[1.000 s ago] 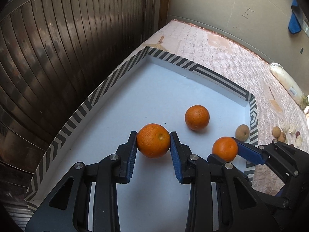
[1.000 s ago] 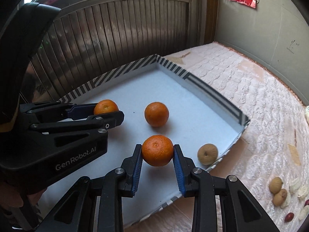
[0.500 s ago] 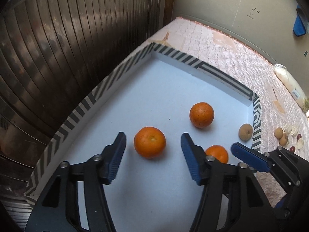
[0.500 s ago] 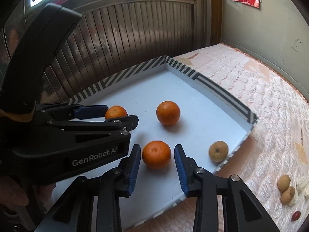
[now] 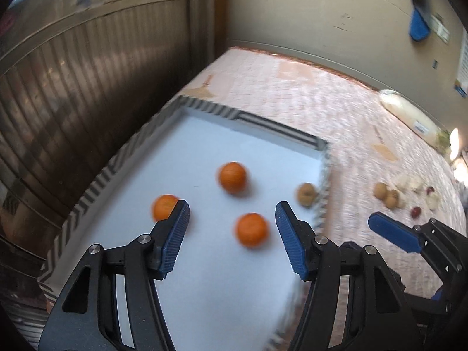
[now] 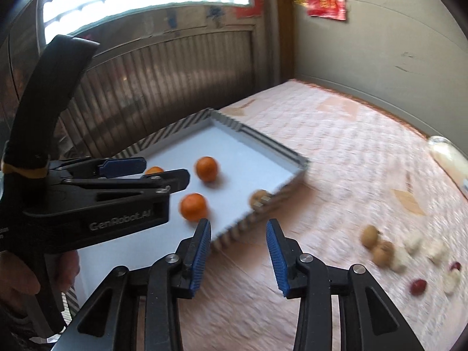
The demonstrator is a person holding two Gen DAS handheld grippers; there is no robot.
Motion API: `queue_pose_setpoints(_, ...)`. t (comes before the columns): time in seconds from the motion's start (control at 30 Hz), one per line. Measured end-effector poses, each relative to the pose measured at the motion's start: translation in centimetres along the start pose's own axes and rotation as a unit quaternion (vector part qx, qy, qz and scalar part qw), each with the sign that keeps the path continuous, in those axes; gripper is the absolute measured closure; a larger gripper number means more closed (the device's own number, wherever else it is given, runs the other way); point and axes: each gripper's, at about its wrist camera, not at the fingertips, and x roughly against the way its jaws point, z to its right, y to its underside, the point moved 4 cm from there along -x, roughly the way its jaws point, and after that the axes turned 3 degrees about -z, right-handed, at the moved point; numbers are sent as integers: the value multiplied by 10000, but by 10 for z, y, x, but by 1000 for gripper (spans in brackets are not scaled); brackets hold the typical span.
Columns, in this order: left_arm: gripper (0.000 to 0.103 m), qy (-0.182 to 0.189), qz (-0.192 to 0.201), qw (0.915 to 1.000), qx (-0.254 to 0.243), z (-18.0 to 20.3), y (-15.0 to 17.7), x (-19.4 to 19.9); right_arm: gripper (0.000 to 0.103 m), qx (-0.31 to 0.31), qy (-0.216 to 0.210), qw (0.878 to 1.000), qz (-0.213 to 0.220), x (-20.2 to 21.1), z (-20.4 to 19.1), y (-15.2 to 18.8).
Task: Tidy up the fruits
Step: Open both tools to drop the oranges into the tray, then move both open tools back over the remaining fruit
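Tongs left (image 5: 231,225) and right (image 6: 237,244) both agape, empty; leftmost orange (image 5: 164,206) half-hidden, motion-blurred.

Black tongs (image 5: 231,239), ribbed blue pads (image 5: 175,238), silver screws, "GenRobot.AI" lettering.

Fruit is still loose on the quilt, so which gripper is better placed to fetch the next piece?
Right. The right gripper is open over the quilt beside the brown fruits; the left gripper hangs over the tray.

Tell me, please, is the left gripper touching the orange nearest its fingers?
Apart. In the left wrist view the left gripper is open, with white tray floor visible on both sides of the orange.
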Motion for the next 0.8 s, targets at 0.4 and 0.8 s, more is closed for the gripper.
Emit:
queue_pose_setpoints(0.4,41,606,-126,9960,-652,87,11,1,64,-798,870,9930,-12,58,93,57)
queue_pose_setpoints(0.8,41,895,-484,9894,-1032,146,20,-21,64,-1451,1265,9812,-170,77,157,101)
